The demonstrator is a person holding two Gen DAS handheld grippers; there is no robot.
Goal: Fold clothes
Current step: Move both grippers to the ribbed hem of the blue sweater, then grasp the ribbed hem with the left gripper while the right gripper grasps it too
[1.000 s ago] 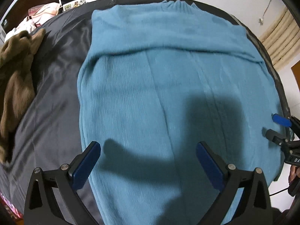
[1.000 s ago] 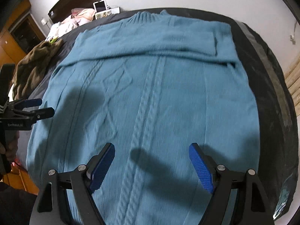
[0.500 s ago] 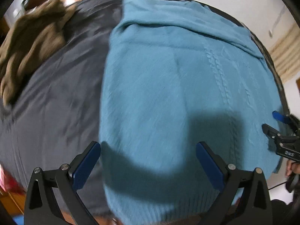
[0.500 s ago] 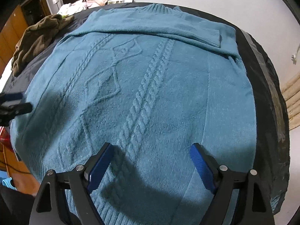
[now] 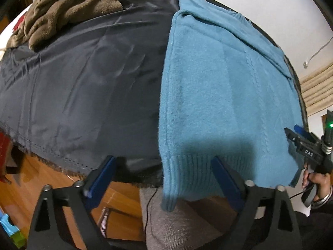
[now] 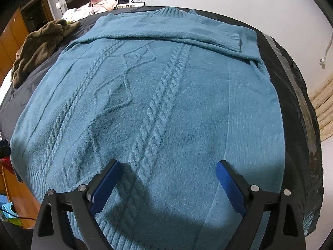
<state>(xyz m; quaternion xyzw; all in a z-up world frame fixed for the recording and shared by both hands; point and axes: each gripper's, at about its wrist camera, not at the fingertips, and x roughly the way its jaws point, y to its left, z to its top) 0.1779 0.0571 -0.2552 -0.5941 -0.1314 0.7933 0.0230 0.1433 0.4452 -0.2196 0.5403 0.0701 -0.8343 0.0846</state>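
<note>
Lay flat on the dark sheet (image 5: pixel 83 87) — teal sweater (image 6: pixel 158 104), ribbed hem spilling over the near edge. Hovered there wide open, gripping nothing: left gripper (image 5: pixel 164 179), right gripper (image 6: pixel 168 185). Crumpled at the far-left corner — brown garment (image 5: pixel 66 8), possibly fleece.

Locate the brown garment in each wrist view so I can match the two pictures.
Left wrist view: brown garment bunched at upper left, on the dark bed cover.
Right wrist view: brown garment at the left edge, beyond the sweater's left side.
Shared landmark: the teal cable-knit sweater, filling the right half of the left wrist view.
</note>
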